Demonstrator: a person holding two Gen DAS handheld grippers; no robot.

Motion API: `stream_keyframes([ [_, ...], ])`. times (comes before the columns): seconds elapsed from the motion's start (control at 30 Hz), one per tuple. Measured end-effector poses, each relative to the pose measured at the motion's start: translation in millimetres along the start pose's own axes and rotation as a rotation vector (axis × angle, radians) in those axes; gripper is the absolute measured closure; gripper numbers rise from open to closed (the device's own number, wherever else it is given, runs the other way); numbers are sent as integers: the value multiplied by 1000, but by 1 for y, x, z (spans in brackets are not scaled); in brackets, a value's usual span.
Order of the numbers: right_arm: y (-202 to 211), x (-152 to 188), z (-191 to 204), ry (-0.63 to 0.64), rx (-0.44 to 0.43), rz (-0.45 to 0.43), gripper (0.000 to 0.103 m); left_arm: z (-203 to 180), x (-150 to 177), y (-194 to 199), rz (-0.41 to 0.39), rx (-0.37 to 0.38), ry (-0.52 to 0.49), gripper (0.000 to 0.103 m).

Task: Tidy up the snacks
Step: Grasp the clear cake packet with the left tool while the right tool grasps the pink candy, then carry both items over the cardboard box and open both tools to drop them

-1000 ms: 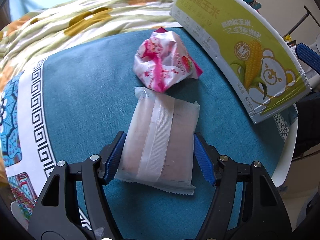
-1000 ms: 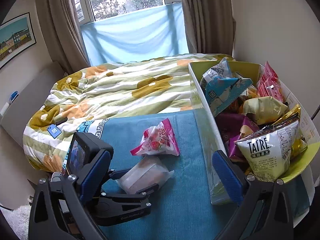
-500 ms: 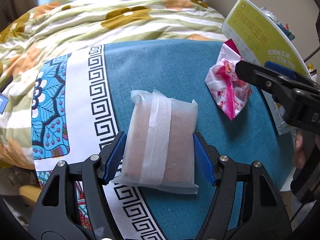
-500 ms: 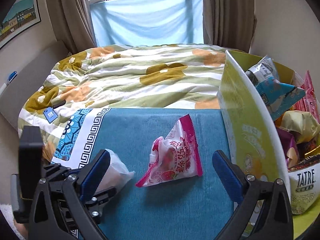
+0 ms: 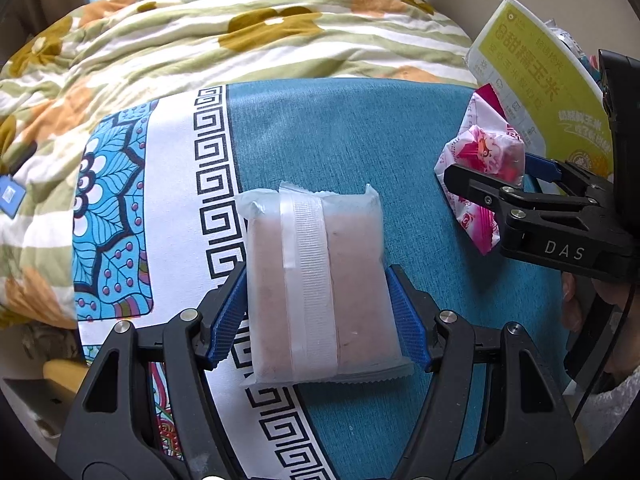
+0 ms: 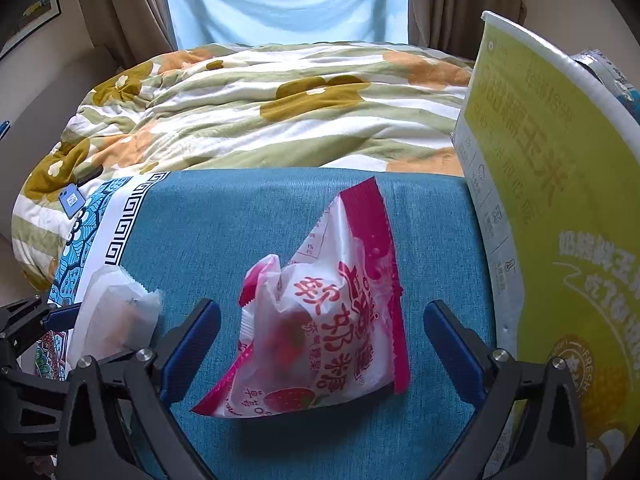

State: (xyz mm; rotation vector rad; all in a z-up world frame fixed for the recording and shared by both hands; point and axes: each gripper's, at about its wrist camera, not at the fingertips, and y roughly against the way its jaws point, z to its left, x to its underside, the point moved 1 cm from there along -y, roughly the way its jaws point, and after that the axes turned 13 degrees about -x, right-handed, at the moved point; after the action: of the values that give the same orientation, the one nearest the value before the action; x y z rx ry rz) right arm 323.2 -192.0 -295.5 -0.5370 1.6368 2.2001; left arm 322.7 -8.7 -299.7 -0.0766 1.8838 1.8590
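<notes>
Snacks lie on a tabletop (image 6: 280, 208) under a teal cloth with a patterned white border. The left gripper (image 5: 322, 316) has its jaws clenched on a frosted white packet (image 5: 320, 292), blue pads pressing both long sides; the packet's sealed far end reaches out ahead of the jaws, over the border of the cloth.

The right gripper (image 6: 320, 344) has its jaws released and spread wide, one on either side of a pink-and-white candy bag (image 6: 332, 320) with a strawberry print. The bag lies crumpled on the teal cloth between the jaws, and neither pad touches it. In the left wrist view the same bag (image 5: 480, 160) shows off to the right of the left jaws, partly behind the right gripper's black frame (image 5: 560, 216).

Just to the right of the right jaws stands a yellow-green box (image 6: 560, 200) with corn pictures on its wall; a silver-blue packet (image 6: 604, 68) peeks over its rim. Beyond the tabletop, ahead of both jaws, is a bed with a flowered quilt (image 6: 260, 100).
</notes>
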Motion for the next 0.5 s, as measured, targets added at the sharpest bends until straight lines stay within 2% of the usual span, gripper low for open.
stream_keyframes([
  [0.13,-4,1,-2,11,-42,13,14,-6,2,0,-8,-26,-29,38],
  [0.33,-6,6,4,54,-41,32,33,-10,4,3,-21,-41,-39,42],
  [0.43,-1,11,7,49,-58,25,46,-10,6,7,-17,-28,-29,43],
  [0.5,1,13,8,43,-49,28,48,-8,6,12,-28,-10,-16,43],
])
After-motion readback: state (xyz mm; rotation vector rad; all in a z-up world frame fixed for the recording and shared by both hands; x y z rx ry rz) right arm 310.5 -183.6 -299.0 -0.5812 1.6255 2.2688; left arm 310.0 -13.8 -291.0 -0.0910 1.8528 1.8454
